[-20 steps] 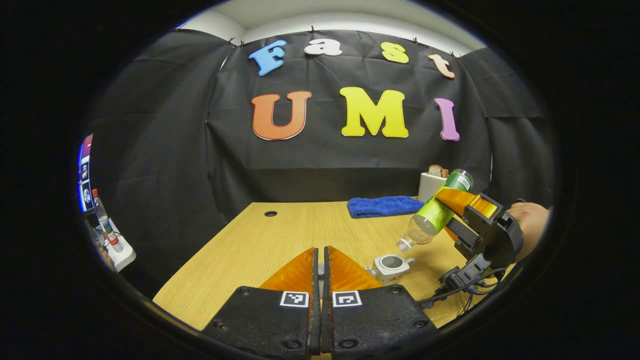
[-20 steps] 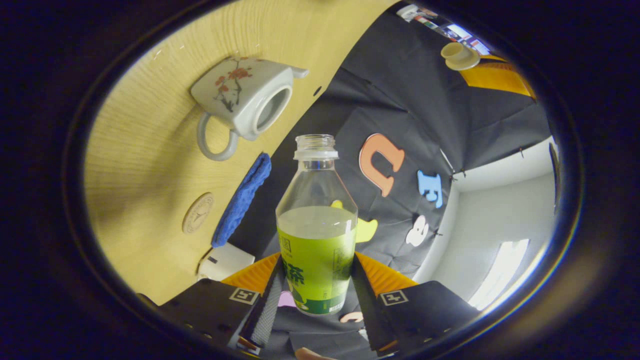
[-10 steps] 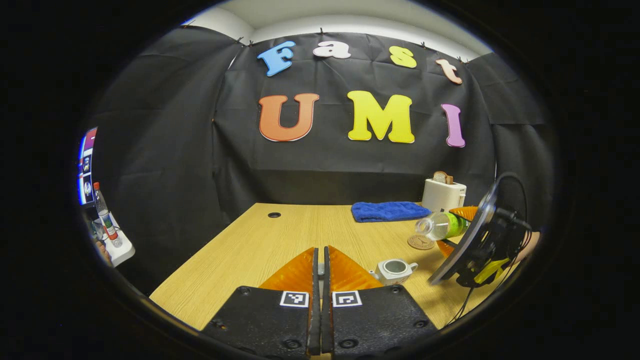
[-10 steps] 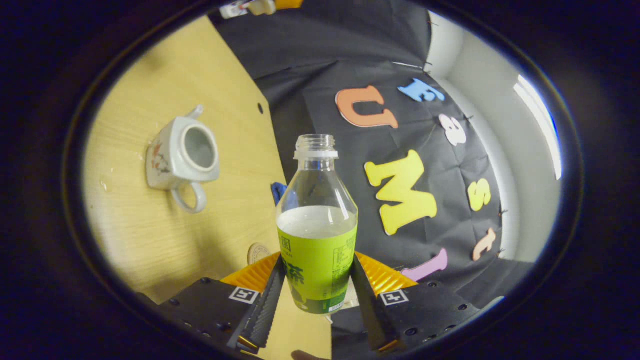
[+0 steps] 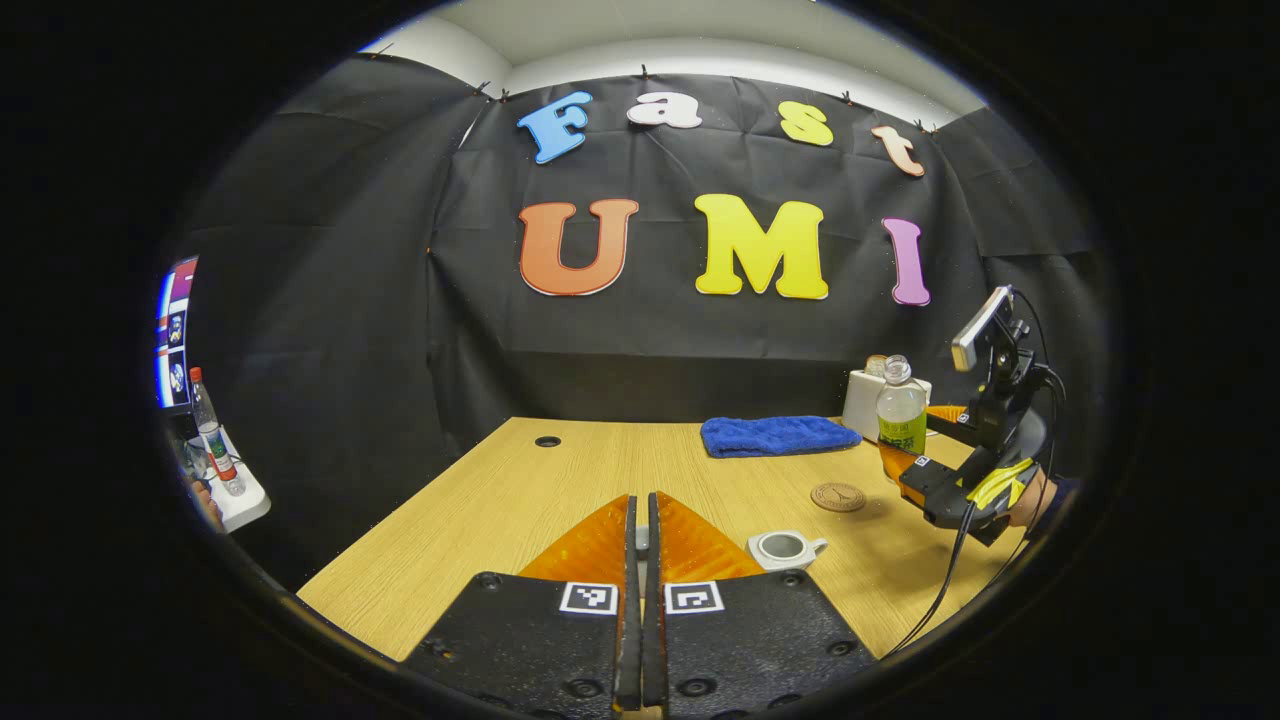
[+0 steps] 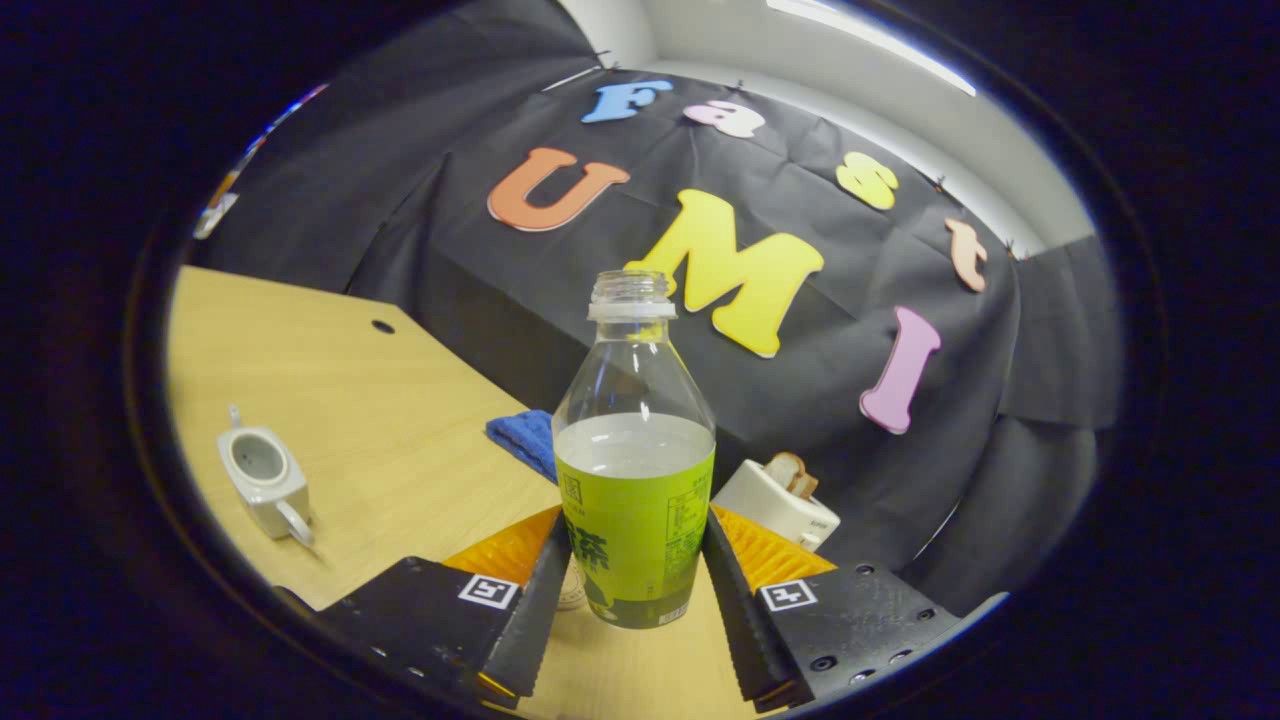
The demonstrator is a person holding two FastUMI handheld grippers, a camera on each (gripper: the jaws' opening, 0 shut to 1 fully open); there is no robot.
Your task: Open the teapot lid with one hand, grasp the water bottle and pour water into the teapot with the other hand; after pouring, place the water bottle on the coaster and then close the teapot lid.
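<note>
Judging by the open teapot (image 5: 785, 547) on the bench (image 5: 520, 490), pouring looked finished. Left gripper (image 5: 641, 560) hovered just left of the teapot, fingers pinched together. Right of the teapot lay the coaster (image 5: 838, 496); beyond it, the right gripper (image 6: 628, 575) held the upright bottle (image 6: 633, 455), not yet set down. Lid remained off.

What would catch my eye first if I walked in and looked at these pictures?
Most striking is the green-labelled water bottle, uncapped and upright, pinched between the right gripper's two fingers above the wooden table. Next is the small white teapot with its lid off, standing near the round coaster. At the table's far edge lie a blue towel and a white toaster, while the left gripper is shut in the foreground.
</note>
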